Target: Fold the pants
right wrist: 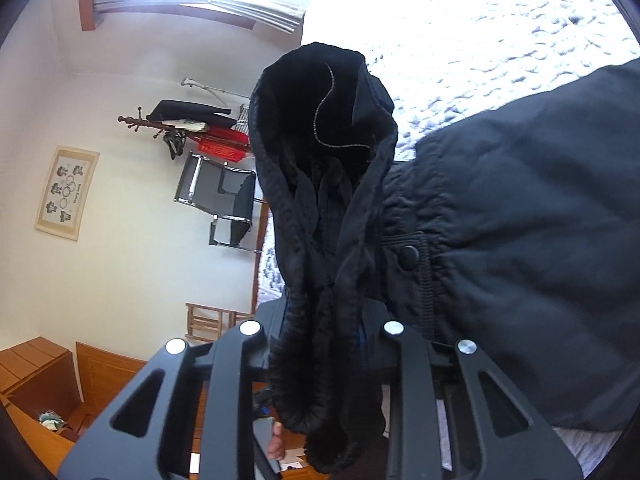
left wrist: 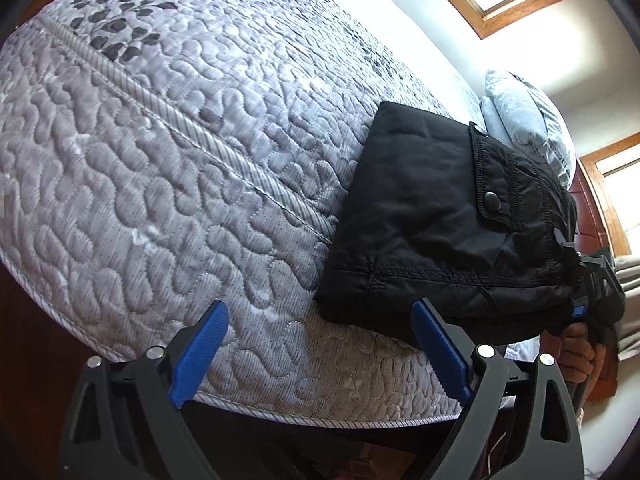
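black pants (left wrist: 432, 216) lie part-folded near the mattress (left wrist: 160, 160) edge. right gripper (right wrist: 324, 344) is clenched on the waistband, lifting it; left gripper (left wrist: 320, 344) hangs released just beside. next, likely carry the waistband over the fold.

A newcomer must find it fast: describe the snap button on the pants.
Start at the quilted grey mattress. Near its edge lie folded black pants, one end clamped in the right tongs. The snap button is the round black stud on the stitched pocket flap, the only smooth disc on the cloth.
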Available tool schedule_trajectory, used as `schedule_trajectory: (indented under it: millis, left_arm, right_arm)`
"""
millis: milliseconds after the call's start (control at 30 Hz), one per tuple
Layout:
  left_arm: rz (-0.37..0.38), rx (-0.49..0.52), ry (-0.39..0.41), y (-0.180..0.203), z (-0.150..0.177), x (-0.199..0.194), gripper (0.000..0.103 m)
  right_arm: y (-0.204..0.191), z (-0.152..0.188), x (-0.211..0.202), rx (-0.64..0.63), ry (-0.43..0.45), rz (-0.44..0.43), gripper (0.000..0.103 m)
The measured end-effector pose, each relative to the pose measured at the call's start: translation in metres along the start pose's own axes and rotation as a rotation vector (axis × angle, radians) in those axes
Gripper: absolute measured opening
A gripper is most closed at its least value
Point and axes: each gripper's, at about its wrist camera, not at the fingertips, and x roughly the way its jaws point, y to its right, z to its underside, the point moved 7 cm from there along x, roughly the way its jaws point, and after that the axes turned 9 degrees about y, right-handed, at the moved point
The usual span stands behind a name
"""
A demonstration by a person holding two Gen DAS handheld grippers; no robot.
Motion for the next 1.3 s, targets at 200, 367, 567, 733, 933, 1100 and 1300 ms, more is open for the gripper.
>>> schedule_trajectory:
  millis: [200,367,567,733,933,1100,1300]
  left_arm:
    - [0.006,-0.025,0.018,-0.008,-0.001,-0.009,0.093]
    - [0.014,-0.031,0.021,-0.011,-0.001,-0.012,0.093]
    - [0.02,-0.015,0.006,0.004,0.0,-0.007,0.093]
    - [0.034,0.015,-0.002,0.021,0.003,-0.003,0.093]
    - [0.049,0.064,-0.01,0.042,0.002,0.002,0.093]
    - [0.052,0.097,-0.027,0.058,0.007,0.006,0.094]
    - [0.052,0.141,-0.047,0.074,0.014,0.008,0.094]
  right_arm:
    - [-0.032,-0.001,-0.009,-0.03,-0.001,-0.034,0.023]
    - [-0.055,-0.003,-0.022,-0.039,0.009,-0.074,0.023]
    - [-0.064,-0.013,-0.055,-0.053,0.045,-0.098,0.023]
    - [-0.053,-0.014,-0.087,-0.052,0.082,-0.091,0.023]
    - [-0.031,-0.019,-0.117,-0.035,0.125,-0.063,0.023]
    - [-0.005,-0.025,-0.141,0.001,0.16,-0.034,0.023]
    - [0.049,-0.028,-0.155,0.075,0.187,0.012,0.023]
